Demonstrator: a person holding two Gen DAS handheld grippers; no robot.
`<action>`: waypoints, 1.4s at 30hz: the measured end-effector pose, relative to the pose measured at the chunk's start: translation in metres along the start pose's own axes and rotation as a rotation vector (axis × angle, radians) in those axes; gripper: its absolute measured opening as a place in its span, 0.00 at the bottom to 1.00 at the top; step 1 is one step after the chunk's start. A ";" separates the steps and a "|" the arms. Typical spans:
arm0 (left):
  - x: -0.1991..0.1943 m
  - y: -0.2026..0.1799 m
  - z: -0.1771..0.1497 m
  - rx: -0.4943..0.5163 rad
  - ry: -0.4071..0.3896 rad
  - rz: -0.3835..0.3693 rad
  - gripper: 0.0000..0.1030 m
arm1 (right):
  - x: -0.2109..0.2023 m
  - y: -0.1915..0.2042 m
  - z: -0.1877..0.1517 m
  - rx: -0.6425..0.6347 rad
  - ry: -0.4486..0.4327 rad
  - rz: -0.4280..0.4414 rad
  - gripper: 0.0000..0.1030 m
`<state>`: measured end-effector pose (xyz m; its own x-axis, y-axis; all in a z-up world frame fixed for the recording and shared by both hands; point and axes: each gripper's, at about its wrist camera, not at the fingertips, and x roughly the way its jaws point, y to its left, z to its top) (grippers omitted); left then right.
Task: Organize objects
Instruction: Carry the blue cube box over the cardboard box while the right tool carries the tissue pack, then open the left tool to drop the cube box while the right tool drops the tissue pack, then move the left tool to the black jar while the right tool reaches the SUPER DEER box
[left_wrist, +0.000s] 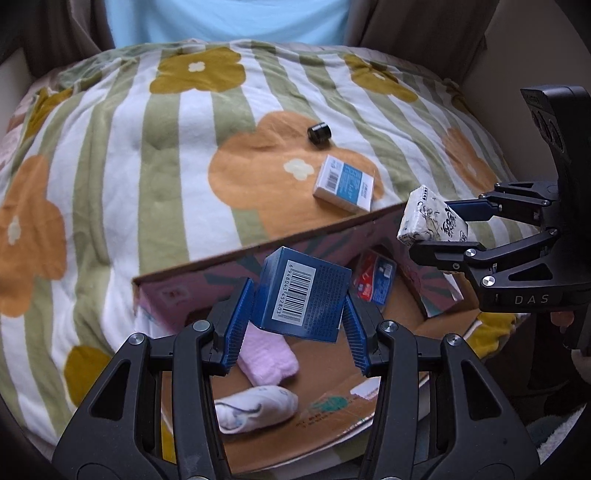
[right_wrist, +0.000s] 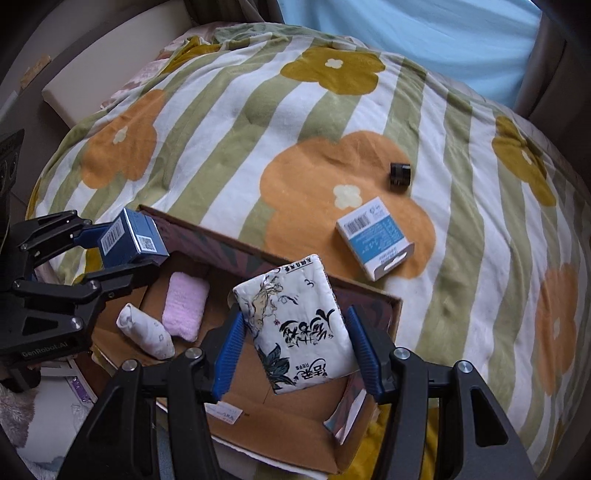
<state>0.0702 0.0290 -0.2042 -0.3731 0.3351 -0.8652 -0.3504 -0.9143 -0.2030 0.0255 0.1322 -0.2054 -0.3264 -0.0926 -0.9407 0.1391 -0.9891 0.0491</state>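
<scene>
Spread over the bed (right_wrist: 221, 155) is a floral striped blanket, with a cardboard box (right_wrist: 391, 314) set at its near edge. A dark blue carton (left_wrist: 303, 291) is pinched in the left gripper (left_wrist: 295, 325) jaws and a tissue pack (right_wrist: 295, 325) in the right gripper (right_wrist: 295, 354) jaws, both held over the box

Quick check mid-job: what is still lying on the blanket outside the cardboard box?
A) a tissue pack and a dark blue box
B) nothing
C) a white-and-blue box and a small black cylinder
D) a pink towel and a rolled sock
C: the white-and-blue box and small black cylinder lie on the blanket, beyond the cardboard box wall.
</scene>
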 end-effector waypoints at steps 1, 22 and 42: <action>0.005 -0.003 -0.007 -0.001 0.013 -0.001 0.42 | 0.003 0.001 -0.006 0.006 0.011 -0.005 0.50; 0.036 -0.019 -0.038 0.011 0.145 -0.023 1.00 | 0.032 -0.006 -0.046 0.121 0.125 0.129 0.68; 0.018 -0.015 -0.043 0.022 0.166 -0.033 1.00 | 0.026 -0.007 -0.058 0.105 0.125 0.115 0.99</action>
<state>0.1058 0.0387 -0.2361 -0.2145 0.3208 -0.9225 -0.3799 -0.8976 -0.2237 0.0699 0.1438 -0.2491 -0.1942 -0.1967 -0.9610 0.0685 -0.9800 0.1868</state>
